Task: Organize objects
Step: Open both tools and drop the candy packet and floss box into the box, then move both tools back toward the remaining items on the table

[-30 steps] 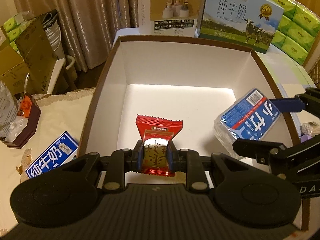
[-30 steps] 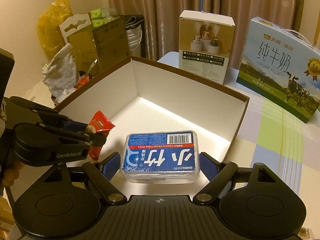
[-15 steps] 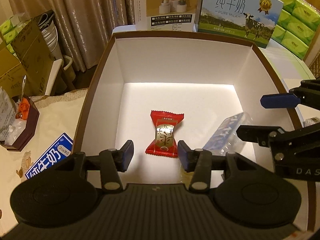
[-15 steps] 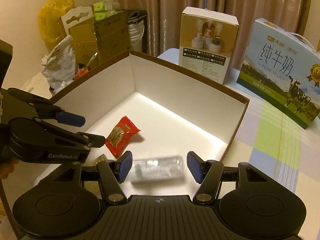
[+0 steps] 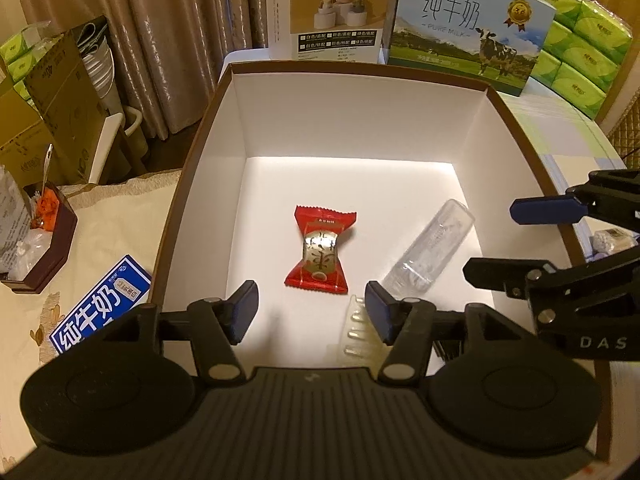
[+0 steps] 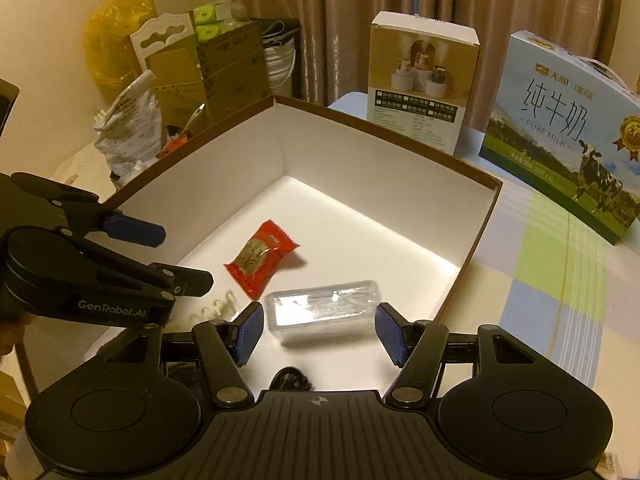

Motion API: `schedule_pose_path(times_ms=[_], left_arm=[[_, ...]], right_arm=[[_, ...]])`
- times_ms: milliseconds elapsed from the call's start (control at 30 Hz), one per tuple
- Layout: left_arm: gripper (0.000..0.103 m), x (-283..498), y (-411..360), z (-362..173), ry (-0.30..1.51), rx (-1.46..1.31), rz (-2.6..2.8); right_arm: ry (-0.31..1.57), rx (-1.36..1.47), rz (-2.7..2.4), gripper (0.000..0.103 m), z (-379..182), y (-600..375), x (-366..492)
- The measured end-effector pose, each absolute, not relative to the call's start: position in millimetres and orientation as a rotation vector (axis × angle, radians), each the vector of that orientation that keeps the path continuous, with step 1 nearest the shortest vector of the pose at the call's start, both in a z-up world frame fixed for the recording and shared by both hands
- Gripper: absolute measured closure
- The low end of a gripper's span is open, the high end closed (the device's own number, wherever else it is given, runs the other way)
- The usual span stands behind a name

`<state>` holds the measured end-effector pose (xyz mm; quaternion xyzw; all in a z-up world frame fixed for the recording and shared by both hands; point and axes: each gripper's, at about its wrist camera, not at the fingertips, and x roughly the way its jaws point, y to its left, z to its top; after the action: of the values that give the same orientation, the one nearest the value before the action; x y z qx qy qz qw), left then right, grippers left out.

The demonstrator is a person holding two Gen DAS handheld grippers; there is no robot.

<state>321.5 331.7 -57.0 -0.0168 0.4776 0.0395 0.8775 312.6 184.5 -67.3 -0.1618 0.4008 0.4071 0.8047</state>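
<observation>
A red candy packet [image 5: 322, 250] lies on the white floor of the brown-rimmed box [image 5: 400, 160]; it also shows in the right wrist view [image 6: 260, 258]. A clear-wrapped tissue pack [image 5: 430, 252] lies to its right, plain side up, and shows in the right wrist view [image 6: 326, 316]. My left gripper [image 5: 312, 312] is open and empty just above the candy. My right gripper [image 6: 320, 330] is open and empty above the tissue pack. A pill blister strip [image 5: 354, 334] lies at the box's near edge.
A blue milk carton [image 5: 102, 306] lies on the table left of the box. A humidifier box [image 5: 328, 8], a milk gift case [image 5: 468, 20] and green tissue packs [image 5: 580, 36] stand behind. A brown tray [image 5: 40, 248] with clutter sits at far left.
Both grippers opened and drew back. The candy dropped from my left gripper and the tissue pack from my right; both now lie on the box floor.
</observation>
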Motion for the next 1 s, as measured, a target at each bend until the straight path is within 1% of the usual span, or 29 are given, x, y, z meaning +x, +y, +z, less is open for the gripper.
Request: schedule_pose_path(times_ms=[33,100,267,333,533,667,733,867,1000], left_arm=[[0.043,318.8,331.4,-55.0,0.993,-0.036,0.084],[0.042,314.0,331.2,-50.9,0.989,-0.042,0.084],[0.037,302.0,330.2,-39.2,0.978,-0.054,0.087],[0.032,297.5,328.9,-34.5,0.975,-0.055,0.094],[0.022,284.4,324.3,-20.7,0.957,-0.059,0.109],[0.019,274.6,321.7,-14.0,0.948,-0.064,0.12],[0.018,269.5,319.9,-10.2,0.946,-0.066,0.125],[0.015,259.6,314.9,-3.5,0.938,-0.065,0.13],[0.015,250.1,308.5,1.6,0.93,-0.063,0.132]], right_arm=[[0.858,-0.342,0.873,0.042,-66.3,183.4,310.7],[0.857,-0.333,0.872,0.04,-63.8,180.7,307.1],[0.846,-0.307,0.867,0.033,-56.0,172.8,296.8],[0.838,-0.291,0.864,0.031,-51.8,168.6,292.3],[0.82,-0.255,0.852,0.02,-40.8,157.6,279.9],[0.814,-0.226,0.84,0.013,-34.5,149.4,271.2],[0.811,-0.212,0.839,0.012,-30.6,143.8,266.1],[0.805,-0.193,0.835,0.009,-24.3,134.3,255.3],[0.803,-0.173,0.834,0.008,-19.5,125.2,246.1]])
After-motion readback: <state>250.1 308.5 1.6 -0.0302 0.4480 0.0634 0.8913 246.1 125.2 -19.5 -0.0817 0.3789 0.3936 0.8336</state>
